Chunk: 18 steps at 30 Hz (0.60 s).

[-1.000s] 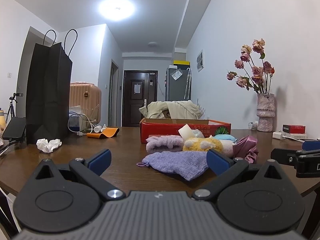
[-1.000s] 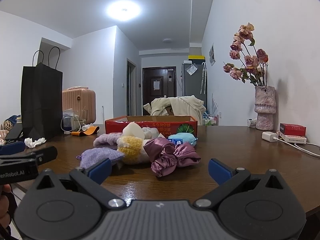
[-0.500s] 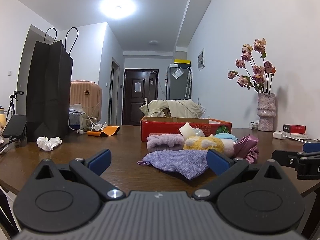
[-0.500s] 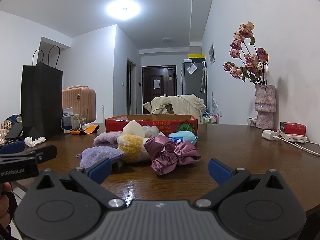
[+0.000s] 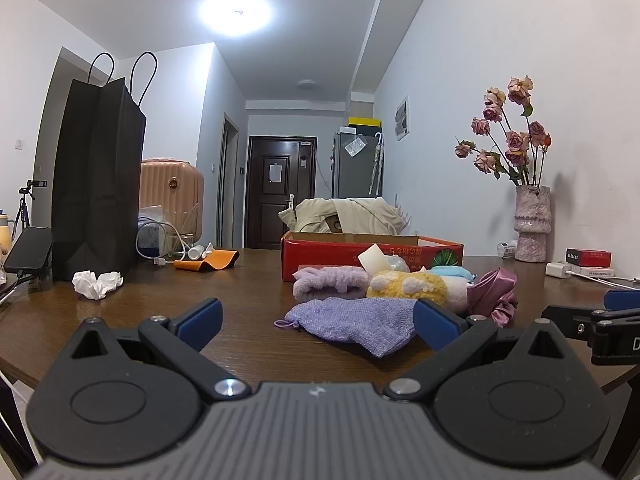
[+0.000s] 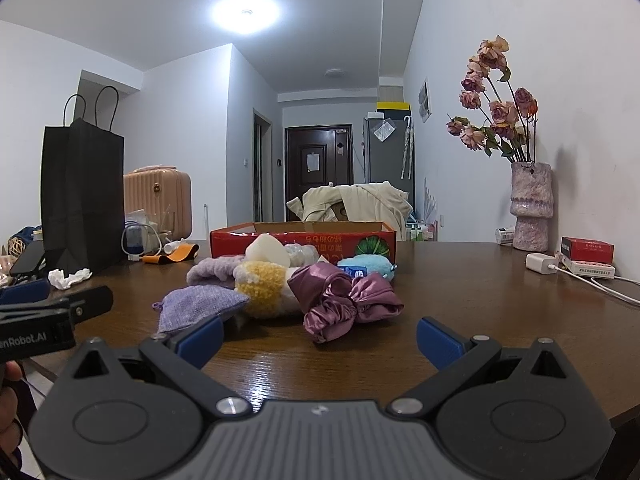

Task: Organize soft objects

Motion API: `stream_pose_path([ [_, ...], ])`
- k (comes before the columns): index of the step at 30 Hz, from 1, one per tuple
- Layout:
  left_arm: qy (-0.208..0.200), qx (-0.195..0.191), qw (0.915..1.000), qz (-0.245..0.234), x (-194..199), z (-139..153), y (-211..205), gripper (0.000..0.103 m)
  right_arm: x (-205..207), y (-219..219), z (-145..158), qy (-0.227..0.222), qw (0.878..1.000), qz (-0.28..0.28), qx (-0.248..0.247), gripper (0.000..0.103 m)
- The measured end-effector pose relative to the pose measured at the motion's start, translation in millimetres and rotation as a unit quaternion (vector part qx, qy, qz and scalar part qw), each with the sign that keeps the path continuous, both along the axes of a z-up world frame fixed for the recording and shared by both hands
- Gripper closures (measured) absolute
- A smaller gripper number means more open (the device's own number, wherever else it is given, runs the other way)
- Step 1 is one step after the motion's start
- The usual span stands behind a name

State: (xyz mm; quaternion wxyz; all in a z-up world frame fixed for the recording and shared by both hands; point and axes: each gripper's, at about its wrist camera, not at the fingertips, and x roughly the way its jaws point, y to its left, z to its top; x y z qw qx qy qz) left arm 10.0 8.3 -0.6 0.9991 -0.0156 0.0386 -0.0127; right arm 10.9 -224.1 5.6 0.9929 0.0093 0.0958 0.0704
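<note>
Left claw [image 5: 316, 318]: you are holding it spread wide and empty, low over the near edge of the dark wooden surface [image 5: 240, 312], its blue pads clear of everything.

Right claw [image 6: 318, 336]: likewise spread wide, carrying nothing, hovering beside the left one.

Lavender woven drawstring pouch [image 5: 356, 322]: lying flat just ahead of your left claw, nearest item of the pile.

Mauve satin scrunchie [image 6: 344, 300]: lying crumpled just ahead of your right claw, at the pile's front.

Yellow-and-white fuzzy plush piece [image 6: 262, 280], lilac fluffy band [image 5: 330, 282], white foam block [image 6: 266, 250], turquoise plush item [image 6: 370, 266]: all bunched together, touching, behind the first two.

Red open cardboard box [image 6: 304, 240]: sitting directly behind the pile; its inside is hidden from this low angle.

Step in hand: you are lining up for a first pick; no soft item appears sorted yet.

Next move: you are likely needing to ease one claw forward and down over its nearest item, pinch the fabric, then lift it over the box wall.
</note>
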Motion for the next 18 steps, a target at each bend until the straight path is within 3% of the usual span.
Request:
stream_pose_path([
  [18, -0.002, 0.001, 1.0, 0.001, 1.2, 0.4, 0.7, 0.0, 2.6, -1.7, 1.4, 0.0, 1.0, -0.003, 0.0, 0.0],
])
